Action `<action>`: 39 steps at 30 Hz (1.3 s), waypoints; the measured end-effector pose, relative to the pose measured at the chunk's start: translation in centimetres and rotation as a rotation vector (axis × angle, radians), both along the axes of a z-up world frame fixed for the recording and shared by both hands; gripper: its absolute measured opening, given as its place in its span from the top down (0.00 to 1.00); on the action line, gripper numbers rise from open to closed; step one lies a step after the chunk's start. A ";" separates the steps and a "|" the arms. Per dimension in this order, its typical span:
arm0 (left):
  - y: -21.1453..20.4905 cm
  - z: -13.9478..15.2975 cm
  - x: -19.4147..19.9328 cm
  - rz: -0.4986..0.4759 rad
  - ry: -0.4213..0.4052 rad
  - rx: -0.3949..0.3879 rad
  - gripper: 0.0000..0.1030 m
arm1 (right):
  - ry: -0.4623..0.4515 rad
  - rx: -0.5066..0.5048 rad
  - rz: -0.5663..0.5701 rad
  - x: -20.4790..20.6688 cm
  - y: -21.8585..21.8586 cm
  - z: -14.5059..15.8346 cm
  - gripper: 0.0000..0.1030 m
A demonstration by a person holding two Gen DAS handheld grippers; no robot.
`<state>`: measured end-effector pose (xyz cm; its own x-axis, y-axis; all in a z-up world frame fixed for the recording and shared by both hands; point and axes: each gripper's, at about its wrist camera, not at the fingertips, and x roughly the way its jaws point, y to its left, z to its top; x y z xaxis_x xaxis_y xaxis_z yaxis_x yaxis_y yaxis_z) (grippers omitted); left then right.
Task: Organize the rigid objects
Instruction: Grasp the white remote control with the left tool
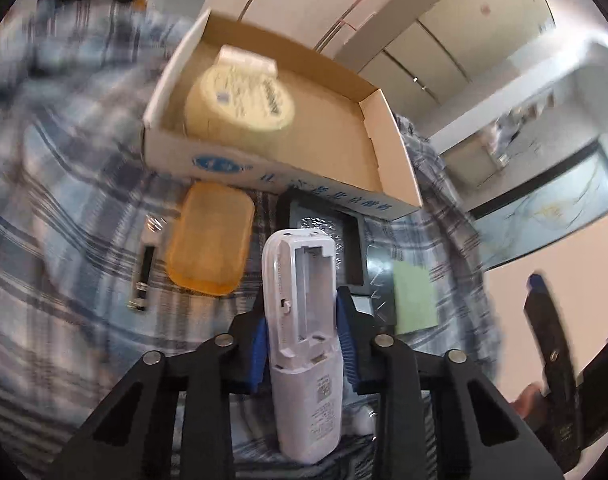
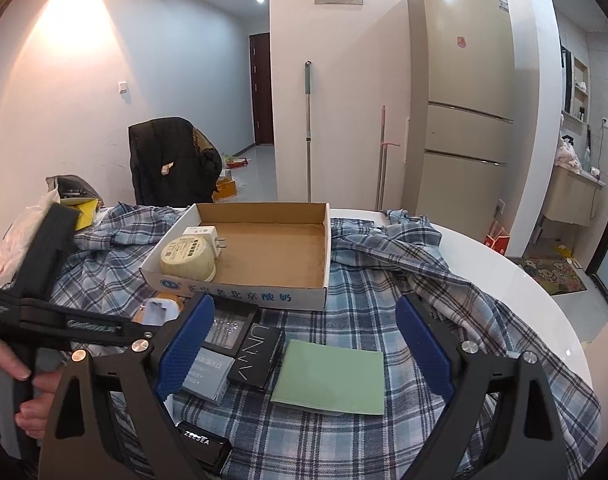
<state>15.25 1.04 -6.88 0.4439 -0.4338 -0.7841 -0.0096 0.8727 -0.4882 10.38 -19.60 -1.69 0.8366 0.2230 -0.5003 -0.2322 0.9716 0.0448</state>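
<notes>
My left gripper (image 1: pixel 302 340) is shut on a white remote control (image 1: pixel 304 320), which lies back side up with its battery bay uncovered; the blue pads press on both its sides. Just beyond it stands an open cardboard box (image 1: pixel 231 168) holding a round yellow container (image 1: pixel 239 100) and a white plug adapter (image 1: pixel 245 60). In the right wrist view my right gripper (image 2: pixel 304 344) stands open above a green card (image 2: pixel 330 378), nothing between its fingers. The same box (image 2: pixel 239 292) is straight ahead, and the remote's tip (image 2: pixel 159 310) shows at the left.
An orange case (image 1: pixel 207 240), a black tube (image 1: pixel 143 272) and a black tray (image 1: pixel 328 236) lie before the box. A black UNNY box (image 2: pixel 255 354), a grey box (image 2: pixel 207 372) and a black ZEESEA box (image 2: pixel 203 446) lie on the plaid shirt (image 2: pixel 384 280) on a white round table (image 2: pixel 504 280).
</notes>
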 end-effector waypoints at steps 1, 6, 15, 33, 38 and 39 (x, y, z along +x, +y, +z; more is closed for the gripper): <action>-0.5 1.0 -0.4 -0.004 -0.032 0.068 0.71 | 0.003 0.000 -0.005 0.0 -0.1 0.0 0.11; -2.4 3.6 -1.2 -0.035 -0.119 0.254 0.85 | 0.015 0.015 -0.015 0.2 -0.4 0.0 0.11; -3.9 1.4 0.2 -0.054 -0.066 0.257 0.85 | 0.007 0.014 -0.027 0.1 -0.8 0.2 0.11; -6.3 1.2 -0.3 -0.145 -0.153 0.362 0.84 | 0.033 -0.010 -0.076 0.8 -1.3 -0.5 0.11; -5.3 4.1 -2.5 -0.113 -0.316 0.283 0.87 | 0.076 0.016 -0.106 1.7 -2.3 -0.8 0.11; -5.0 4.8 -2.9 -0.097 -0.356 0.275 0.87 | 0.091 0.027 -0.109 1.9 -2.6 -0.9 0.11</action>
